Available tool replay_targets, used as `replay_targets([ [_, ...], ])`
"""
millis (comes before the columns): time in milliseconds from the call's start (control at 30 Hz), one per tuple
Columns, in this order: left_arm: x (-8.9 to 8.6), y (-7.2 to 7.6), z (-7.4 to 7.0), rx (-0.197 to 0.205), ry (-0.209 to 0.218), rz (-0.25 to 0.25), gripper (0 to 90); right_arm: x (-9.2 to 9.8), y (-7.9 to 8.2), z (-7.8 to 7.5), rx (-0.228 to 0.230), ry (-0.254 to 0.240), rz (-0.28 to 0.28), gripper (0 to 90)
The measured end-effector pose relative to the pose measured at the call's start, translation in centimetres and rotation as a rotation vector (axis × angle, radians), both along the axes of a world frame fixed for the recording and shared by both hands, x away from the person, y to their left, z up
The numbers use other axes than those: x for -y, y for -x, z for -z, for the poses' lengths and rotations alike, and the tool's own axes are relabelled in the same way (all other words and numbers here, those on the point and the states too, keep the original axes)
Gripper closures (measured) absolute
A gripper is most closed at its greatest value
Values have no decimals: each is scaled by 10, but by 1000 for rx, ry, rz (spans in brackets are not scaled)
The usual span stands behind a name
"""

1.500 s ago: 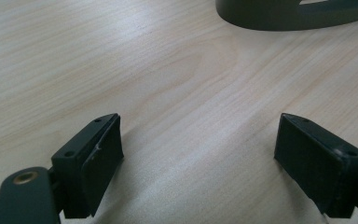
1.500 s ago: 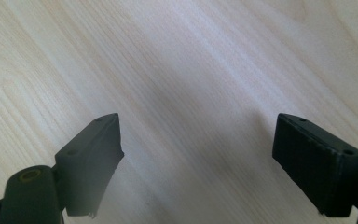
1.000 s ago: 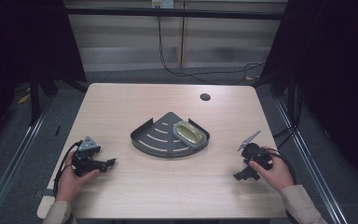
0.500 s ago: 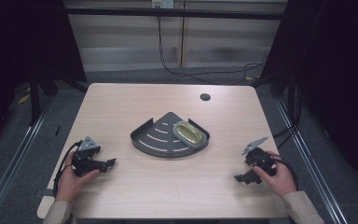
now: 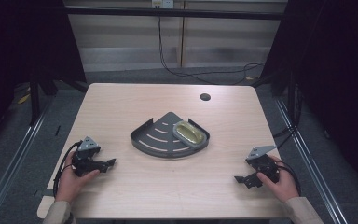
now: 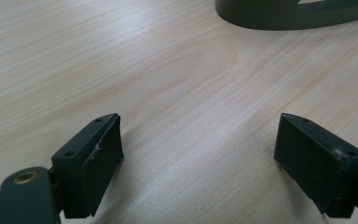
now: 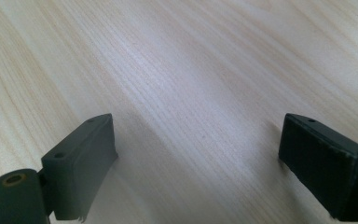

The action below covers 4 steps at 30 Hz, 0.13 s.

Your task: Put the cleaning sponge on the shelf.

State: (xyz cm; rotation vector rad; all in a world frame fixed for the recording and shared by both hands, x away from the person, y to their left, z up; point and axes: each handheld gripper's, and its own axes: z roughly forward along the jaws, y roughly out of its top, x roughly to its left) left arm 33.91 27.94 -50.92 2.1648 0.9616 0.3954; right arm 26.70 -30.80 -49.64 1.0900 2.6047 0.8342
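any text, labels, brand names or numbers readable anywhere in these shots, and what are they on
None can be read.
The dark corner tray and the yellowish thing lying in it carry no visible lettering.
The wooden table shows bare grain and a round dark hole, no marks.
The left gripper and right gripper, both open, show plain black jaws with no print.

Table [image 5: 135,112]: pale wood-grain top, smooth, soft sheen. Corner tray [image 5: 154,140]: dark grey, matt, slotted (metal or plastic, cannot tell). Yellow-green item [image 5: 189,132] in tray: glossy, as if wrapped in clear film. Left gripper [image 6: 198,154] and right gripper [image 7: 196,161]: black matt plastic-looking jaws, edges slightly scuffed.
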Motion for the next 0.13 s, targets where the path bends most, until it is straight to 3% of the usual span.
replay_targets([
  [133, 0, 0, 0, 0, 0, 0, 147, 4, 2, 3, 30, -27, -3, 101],
])
